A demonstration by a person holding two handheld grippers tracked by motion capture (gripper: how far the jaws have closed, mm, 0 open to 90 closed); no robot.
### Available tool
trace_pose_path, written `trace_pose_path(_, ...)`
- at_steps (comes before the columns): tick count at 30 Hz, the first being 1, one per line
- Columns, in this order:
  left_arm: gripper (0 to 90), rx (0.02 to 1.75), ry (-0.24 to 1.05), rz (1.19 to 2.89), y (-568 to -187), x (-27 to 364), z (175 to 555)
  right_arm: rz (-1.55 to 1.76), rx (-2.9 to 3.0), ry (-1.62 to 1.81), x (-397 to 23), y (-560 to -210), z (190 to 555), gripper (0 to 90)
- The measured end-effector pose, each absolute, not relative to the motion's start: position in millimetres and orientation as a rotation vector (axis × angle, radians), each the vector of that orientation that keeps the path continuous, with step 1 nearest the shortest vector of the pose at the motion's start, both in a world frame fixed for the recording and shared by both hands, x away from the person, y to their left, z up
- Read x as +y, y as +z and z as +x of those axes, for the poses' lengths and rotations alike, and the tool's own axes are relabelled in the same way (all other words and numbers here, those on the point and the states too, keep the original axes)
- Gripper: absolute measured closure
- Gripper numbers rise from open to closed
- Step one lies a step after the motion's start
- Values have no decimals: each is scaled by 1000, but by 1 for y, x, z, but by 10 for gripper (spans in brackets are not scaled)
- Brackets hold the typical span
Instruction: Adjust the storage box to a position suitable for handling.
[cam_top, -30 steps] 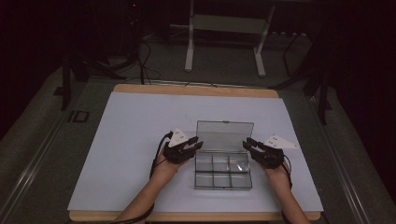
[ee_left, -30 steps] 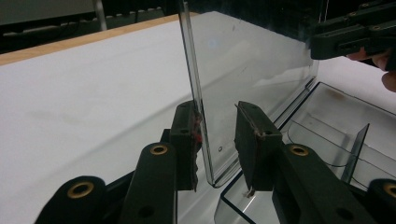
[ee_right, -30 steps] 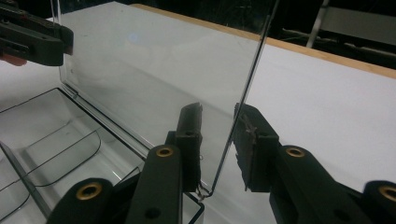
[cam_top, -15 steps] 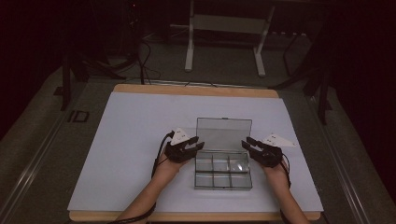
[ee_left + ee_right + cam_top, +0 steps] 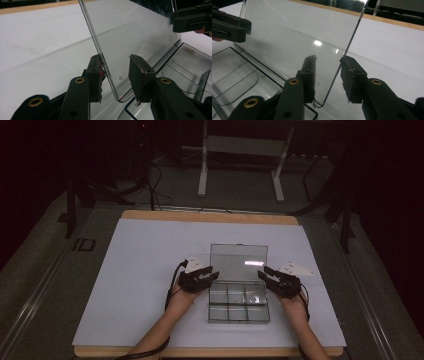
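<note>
A clear plastic compartment box [image 5: 239, 306] lies on the white table top, its lid [image 5: 239, 261] standing upright at the back. My left gripper [image 5: 212, 275] is at the lid's left edge and my right gripper [image 5: 264, 274] at its right edge. In the left gripper view the lid [image 5: 135, 32] runs between my left gripper's [image 5: 116, 75] jaws; one pad [image 5: 96, 75] is close to the edge and the other stands clear. In the right gripper view the lid's edge [image 5: 294, 35] sits in the gap of my right gripper [image 5: 327, 75]. Both pairs of jaws have just been opening.
The box has several empty compartments [image 5: 250, 295]. The white sheet [image 5: 140, 285] covers a table with a wooden rim [image 5: 210, 216]. Behind it a metal frame [image 5: 240, 145] and cables [image 5: 155, 185] lie on the dark floor.
Both grippers' jaws stand a little wider around the lid's side edges. The hands and the upright lid have kept their places.
</note>
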State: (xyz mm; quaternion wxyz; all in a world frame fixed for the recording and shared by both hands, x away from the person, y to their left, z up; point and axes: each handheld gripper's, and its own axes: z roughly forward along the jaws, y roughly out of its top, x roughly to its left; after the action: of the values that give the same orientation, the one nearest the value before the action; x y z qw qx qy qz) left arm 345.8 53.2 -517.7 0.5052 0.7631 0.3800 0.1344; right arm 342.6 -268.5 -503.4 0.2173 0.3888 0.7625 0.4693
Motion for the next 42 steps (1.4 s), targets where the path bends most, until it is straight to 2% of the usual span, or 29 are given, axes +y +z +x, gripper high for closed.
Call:
trace_pose_path(24, 567, 1035, 268, 1840, -521, 51, 349, 1221, 2132, 1294, -268, -510, 347, 598)
trace_pose_path(31, 552, 1059, 194, 1807, -525, 55, 353, 1227, 2139, 1281, -268, -512, 348, 600)
trace_pose_path(35, 506, 1081, 211, 1823, -527, 54, 353, 1231, 2151, 1271, -267, -513, 349, 604)
trace_pose_path(42, 513, 1072, 215, 1838, -527, 52, 353, 1210, 2182, 1263, -259, -516, 348, 607)
